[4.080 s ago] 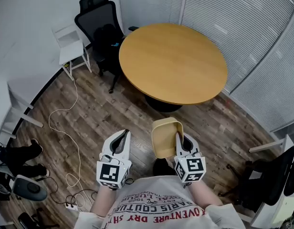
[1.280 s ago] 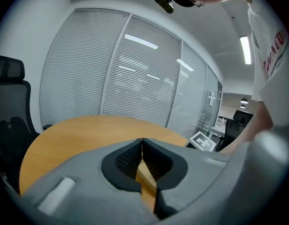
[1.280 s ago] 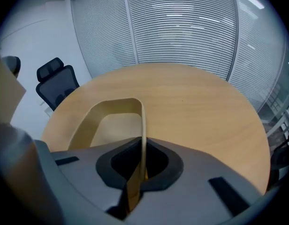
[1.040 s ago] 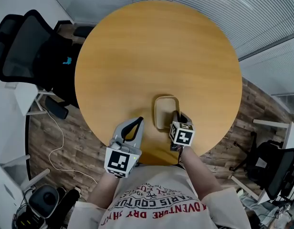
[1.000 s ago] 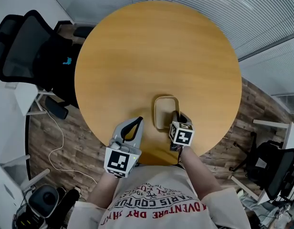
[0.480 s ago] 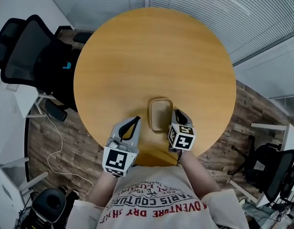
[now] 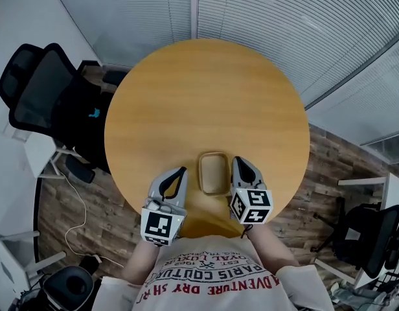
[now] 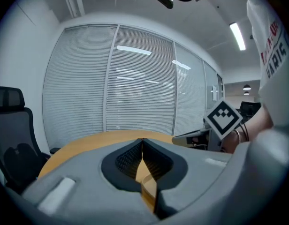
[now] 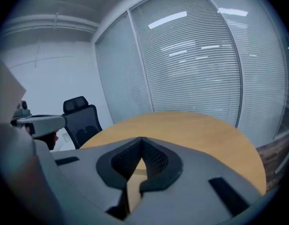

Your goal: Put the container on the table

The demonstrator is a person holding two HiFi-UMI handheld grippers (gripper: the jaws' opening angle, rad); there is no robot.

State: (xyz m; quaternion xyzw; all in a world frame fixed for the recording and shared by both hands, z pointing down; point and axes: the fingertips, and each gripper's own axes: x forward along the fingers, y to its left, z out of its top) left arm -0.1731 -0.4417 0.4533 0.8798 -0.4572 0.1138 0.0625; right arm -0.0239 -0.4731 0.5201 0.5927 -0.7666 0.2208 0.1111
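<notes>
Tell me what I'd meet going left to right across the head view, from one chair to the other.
black office chair → left gripper → container → right gripper → second black chair

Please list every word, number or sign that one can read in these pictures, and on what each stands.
"ADVENTURE DRY SH": shirt, upside down, cut off at the picture edge.
"EST. 1962": same shirt, small, barely legible.
"PARIS": red letters on the shirt, left gripper view.
Left gripper and right gripper: black-and-white square markers only, no words.
</notes>
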